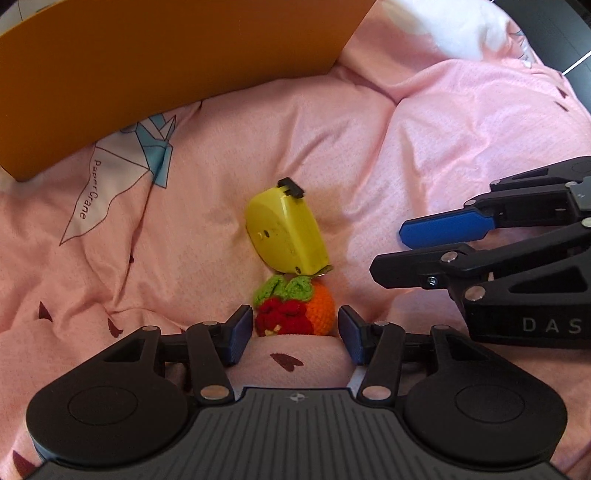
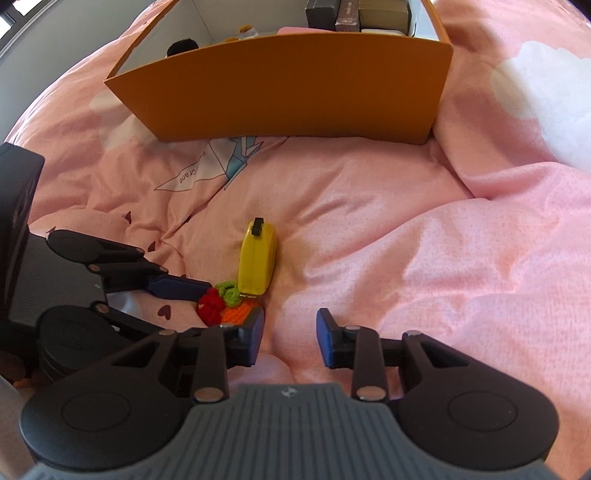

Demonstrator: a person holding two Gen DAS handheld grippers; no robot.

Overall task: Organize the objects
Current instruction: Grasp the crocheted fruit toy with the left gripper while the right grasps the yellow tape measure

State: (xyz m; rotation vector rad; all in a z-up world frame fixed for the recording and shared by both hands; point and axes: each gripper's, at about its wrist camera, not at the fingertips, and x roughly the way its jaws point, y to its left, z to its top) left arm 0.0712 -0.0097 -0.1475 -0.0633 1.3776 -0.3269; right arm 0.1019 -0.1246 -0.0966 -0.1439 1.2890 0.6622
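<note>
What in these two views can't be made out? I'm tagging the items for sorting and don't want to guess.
- Orange cardboard box contents: right wrist view shows only tops of dark boxes and a black fuzzy thing; the front wall hides the rest. The left wrist view shows only its wall.
- Crocheted red, orange and green fruit toy: its underside sinks behind a fold of the pink bedspread.
- Yellow plastic tape measure: any markings too small to read.

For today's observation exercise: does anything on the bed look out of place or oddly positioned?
Yes. A yellow tape measure stands on edge, tipped against a crocheted fruit toy, both loose on the rumpled pink duvet rather than in the orange box that already holds other items.
</note>
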